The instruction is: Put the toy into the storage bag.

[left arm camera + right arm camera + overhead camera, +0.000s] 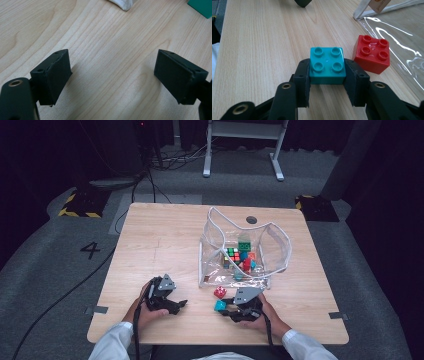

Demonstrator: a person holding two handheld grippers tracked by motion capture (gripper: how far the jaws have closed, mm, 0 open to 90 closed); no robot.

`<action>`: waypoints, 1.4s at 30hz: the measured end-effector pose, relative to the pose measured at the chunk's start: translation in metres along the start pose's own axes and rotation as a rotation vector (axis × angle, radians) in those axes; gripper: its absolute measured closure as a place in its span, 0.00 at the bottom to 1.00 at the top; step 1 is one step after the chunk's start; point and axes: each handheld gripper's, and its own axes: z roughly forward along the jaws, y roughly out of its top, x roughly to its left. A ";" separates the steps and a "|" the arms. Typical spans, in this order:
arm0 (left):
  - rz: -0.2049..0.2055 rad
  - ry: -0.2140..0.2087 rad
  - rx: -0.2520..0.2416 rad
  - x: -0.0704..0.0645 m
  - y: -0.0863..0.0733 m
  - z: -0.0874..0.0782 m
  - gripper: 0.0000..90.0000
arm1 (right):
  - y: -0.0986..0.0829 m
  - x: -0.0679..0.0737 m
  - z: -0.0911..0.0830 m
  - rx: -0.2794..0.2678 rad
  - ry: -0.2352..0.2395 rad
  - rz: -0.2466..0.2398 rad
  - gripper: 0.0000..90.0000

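A teal four-stud brick [327, 65] rests on the wooden table [262, 50], and my right gripper [327, 80] is shut on its two sides. From above, that teal brick [220, 305] lies just left of the right gripper [226, 309]. A red four-stud brick [372, 53] sits close beside it, apart from the jaws; in the high view the red brick [220, 292] lies near the bag's front edge. My left gripper [112, 77] is open over bare wood, jaws wide apart and holding nothing; it rests at the front left [181, 305].
A clear plastic bag [265, 245] with white trim stands open at mid-table, holding several coloured bricks [240, 257]. Its clear flap [397, 40] reaches toward the red brick. A dark hole [251, 219] marks the tabletop behind the bag.
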 end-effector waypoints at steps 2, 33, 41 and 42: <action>0.000 0.000 0.000 0.000 0.000 0.000 0.16 | 0.000 -0.001 -0.001 0.000 0.002 0.002 0.66; -0.005 0.005 -0.002 -0.001 0.000 0.000 0.16 | -0.016 0.002 -0.024 0.029 0.019 -0.017 0.66; -0.005 0.004 0.000 -0.001 0.000 -0.001 0.16 | -0.022 -0.002 -0.033 0.036 0.005 -0.045 0.66; -0.005 0.004 0.000 -0.001 0.000 -0.001 0.16 | -0.022 0.000 -0.035 0.048 0.003 -0.011 0.66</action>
